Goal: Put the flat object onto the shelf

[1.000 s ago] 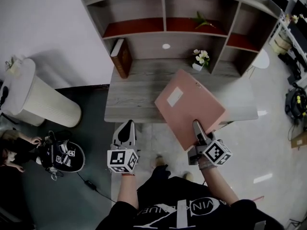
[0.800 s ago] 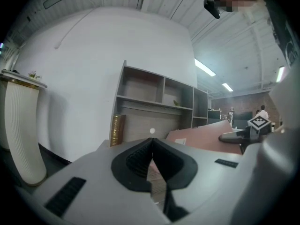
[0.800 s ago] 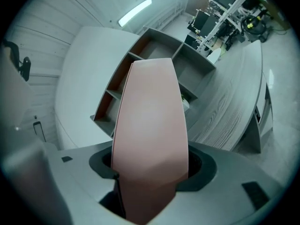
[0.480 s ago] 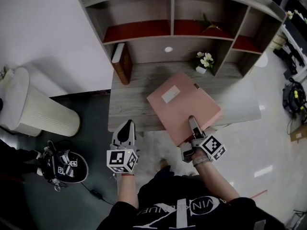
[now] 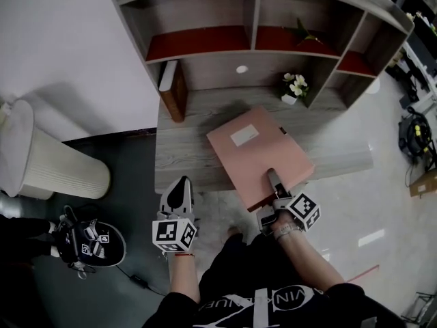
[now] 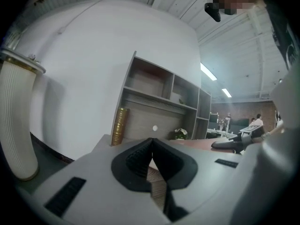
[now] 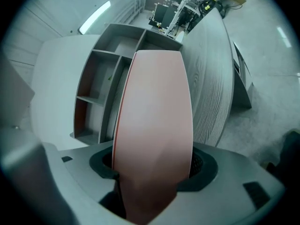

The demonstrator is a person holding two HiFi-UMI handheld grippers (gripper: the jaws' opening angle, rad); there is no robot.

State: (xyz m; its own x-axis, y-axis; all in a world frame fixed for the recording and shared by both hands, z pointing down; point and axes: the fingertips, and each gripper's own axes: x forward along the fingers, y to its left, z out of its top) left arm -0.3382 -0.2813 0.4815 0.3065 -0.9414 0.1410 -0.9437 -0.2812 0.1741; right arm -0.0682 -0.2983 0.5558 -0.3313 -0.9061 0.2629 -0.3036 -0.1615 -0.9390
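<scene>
A flat pink folder (image 5: 259,152) with a white label lies slanted over the grey wooden desk (image 5: 181,152), its near corner past the front edge. I cannot tell if it touches the desktop. My right gripper (image 5: 272,178) is shut on the folder's near edge. In the right gripper view the folder (image 7: 154,102) fills the gap between the jaws of that gripper (image 7: 152,163) and points at the shelf unit (image 7: 103,74). My left gripper (image 5: 180,186) hangs in front of the desk's left part, shut and empty; its pads (image 6: 140,161) meet. The shelf unit (image 5: 252,46) stands at the back of the desk.
A brown book (image 5: 172,87) stands upright at the desk's back left. A small pot of white flowers (image 5: 293,87) sits at the back right, just beyond the folder. A white ribbed bin (image 5: 48,156) and a dark bag (image 5: 89,244) are on the floor at the left.
The folder has swung left and sunk closer to the desktop, lying flatter, with the right gripper rolled and still shut on it. The left gripper stays shut and has drifted slightly.
</scene>
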